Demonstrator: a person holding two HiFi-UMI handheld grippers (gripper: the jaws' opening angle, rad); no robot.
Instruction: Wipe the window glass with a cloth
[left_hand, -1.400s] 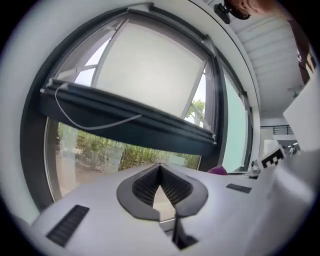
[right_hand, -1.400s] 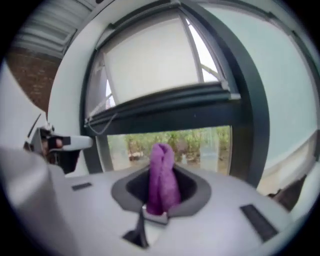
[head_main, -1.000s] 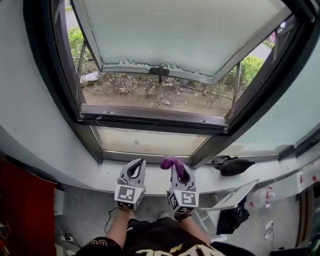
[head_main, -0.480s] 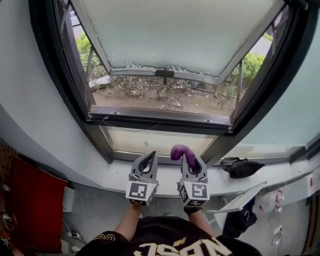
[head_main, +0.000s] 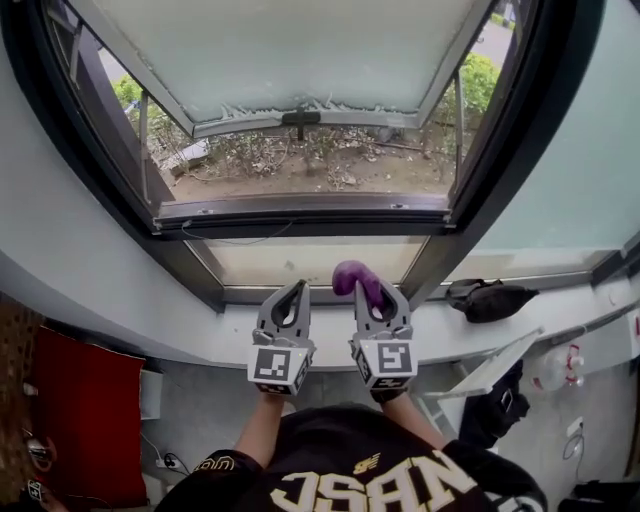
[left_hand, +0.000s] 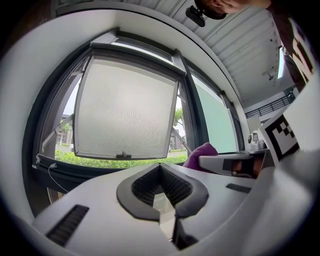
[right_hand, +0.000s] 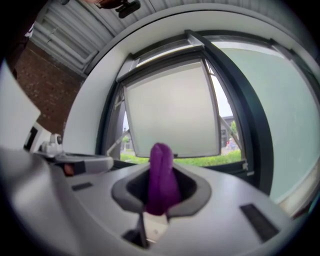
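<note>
We hold both tools low in front of the dark window frame (head_main: 300, 213). They are side by side and just apart from each other, over the white sill (head_main: 190, 335) that runs under this frame.

The left tool (head_main: 296, 291) has its jaws together. In the left gripper view nothing stands between them.

The right tool (head_main: 372, 296) is clamped on a soft purple cloth (head_main: 350, 277). The cloth rises out of the jaws as a rolled, rounded bunch, and in the head view its top leans toward the left tool. It is in front of the lower bar of the frame. It is well apart from the large frosted glass pane (head_main: 290, 50), which is the glass of the open sash. This sash is swung outward from the frame, and a small dark handle (head_main: 300, 118) sits in the middle of its lower edge.

Under the open sash, outside the frame, we see bare ground and green bushes (head_main: 478, 80). Below the lower bar of the frame there is one more narrow pane (head_main: 280, 262), and the top of the cloth shows in front of it. We cannot tell if they touch.

To the right of the frame is a pale green fixed pane (head_main: 590, 140). A black bag (head_main: 492, 298) lies on the sill on that same side. Below the sill, left of the frame, there is a red surface (head_main: 85, 400).
</note>
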